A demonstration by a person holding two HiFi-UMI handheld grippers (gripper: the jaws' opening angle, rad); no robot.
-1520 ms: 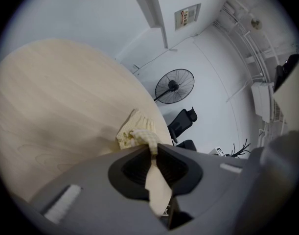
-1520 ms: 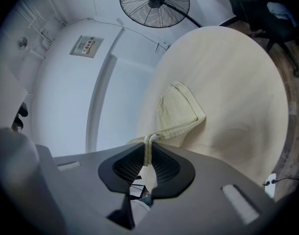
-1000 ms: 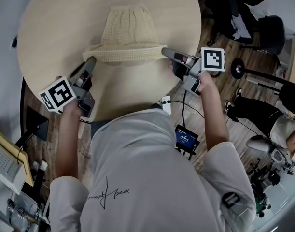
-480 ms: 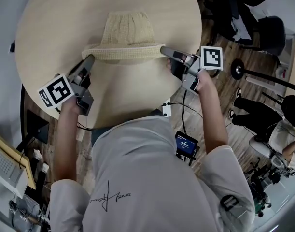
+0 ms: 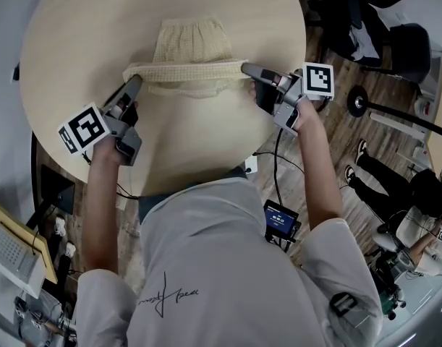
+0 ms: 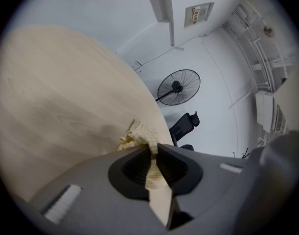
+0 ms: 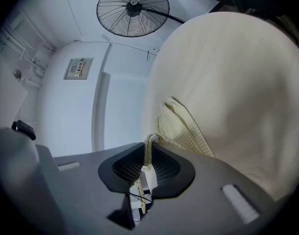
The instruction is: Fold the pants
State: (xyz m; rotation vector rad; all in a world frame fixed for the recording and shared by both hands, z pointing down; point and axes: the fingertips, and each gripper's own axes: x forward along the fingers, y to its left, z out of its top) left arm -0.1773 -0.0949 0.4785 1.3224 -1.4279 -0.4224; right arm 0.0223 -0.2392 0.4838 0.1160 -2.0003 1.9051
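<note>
Pale yellow checked pants (image 5: 192,45) lie on the round wooden table (image 5: 76,42), their near edge lifted into a taut band between my two grippers. My left gripper (image 5: 136,80) is shut on the band's left end, and its own view shows the pants' cloth (image 6: 139,136) pinched between the jaws of the left gripper (image 6: 152,153). At the band's right end my right gripper (image 5: 244,68) is shut on the fabric. The right gripper view shows the pants (image 7: 181,126) running out from the closed jaws of the right gripper (image 7: 149,143).
The table's near edge (image 5: 206,172) curves just in front of the person's body. Right of the table, on the wooden floor, stand office chairs (image 5: 394,45) and a person's legs (image 5: 383,186). A floor fan (image 7: 133,9) and a white wall lie beyond the table.
Both grippers have carried the lifted edge of the pants a little farther over the table, away from the person. The folded band now sits slightly higher in the head view.
</note>
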